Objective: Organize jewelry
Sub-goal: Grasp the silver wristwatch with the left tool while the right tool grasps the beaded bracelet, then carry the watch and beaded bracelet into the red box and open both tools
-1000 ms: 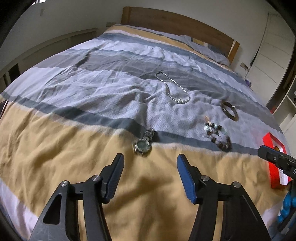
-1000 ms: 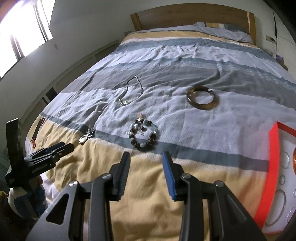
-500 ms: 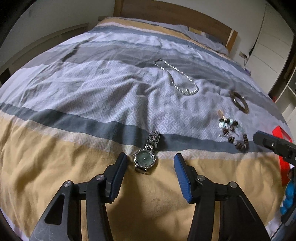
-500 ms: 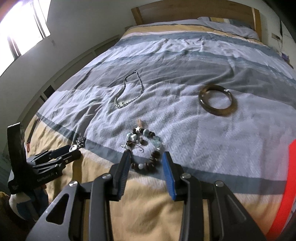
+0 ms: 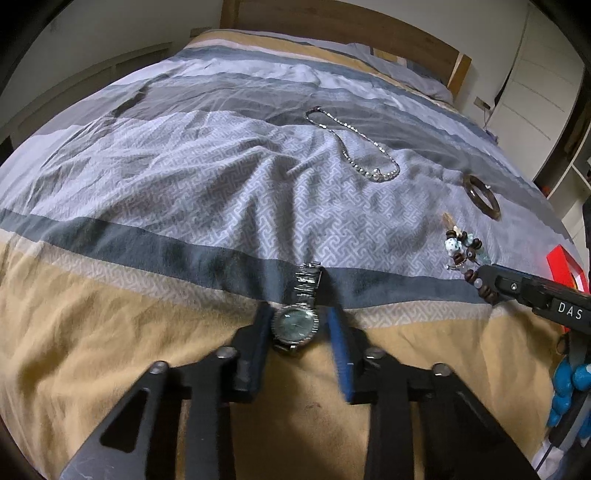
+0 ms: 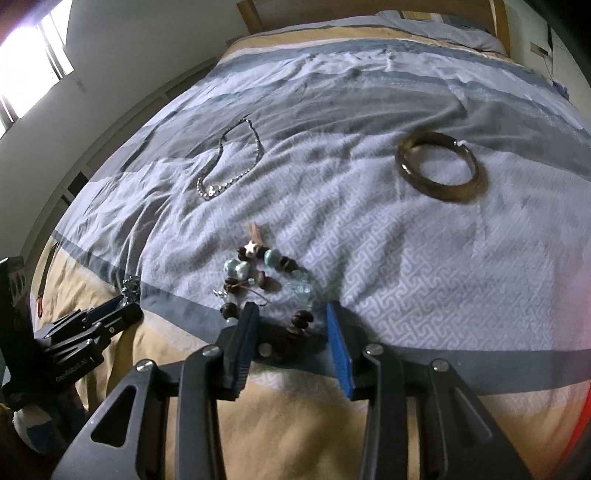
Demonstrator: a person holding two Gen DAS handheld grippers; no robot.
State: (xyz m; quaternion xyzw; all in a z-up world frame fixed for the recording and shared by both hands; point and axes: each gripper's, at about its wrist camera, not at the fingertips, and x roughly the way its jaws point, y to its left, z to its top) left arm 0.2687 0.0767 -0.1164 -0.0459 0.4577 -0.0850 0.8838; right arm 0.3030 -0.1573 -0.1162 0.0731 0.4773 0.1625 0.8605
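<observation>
A silver watch [image 5: 297,325] with a green dial lies on the yellow stripe of the bedspread. My left gripper [image 5: 297,330] straddles it. Its jaws are closing, the left pad at the case and a thin gap still at the blue pad [image 5: 337,339]. A bracelet of brown and pale blue beads [image 6: 273,273] lies on the grey stripe. My right gripper [image 6: 290,319] is down over its near beads, jaws opening slightly, pads clear of them. In the left wrist view the bracelet [image 5: 461,251] and the right gripper's tips [image 5: 493,286] show at right.
A silver chain necklace [image 5: 354,147] [image 6: 229,166] and a brown bangle [image 5: 482,197] [image 6: 437,170] lie farther up the bed. A red box [image 5: 565,266] sits at the right edge. The wooden headboard [image 5: 332,26] is at the far end.
Both grippers came down and forward onto the bed. The left jaws narrowed around the watch. The right gripper moved over the beaded bracelet until its near beads sat between the jaws.
</observation>
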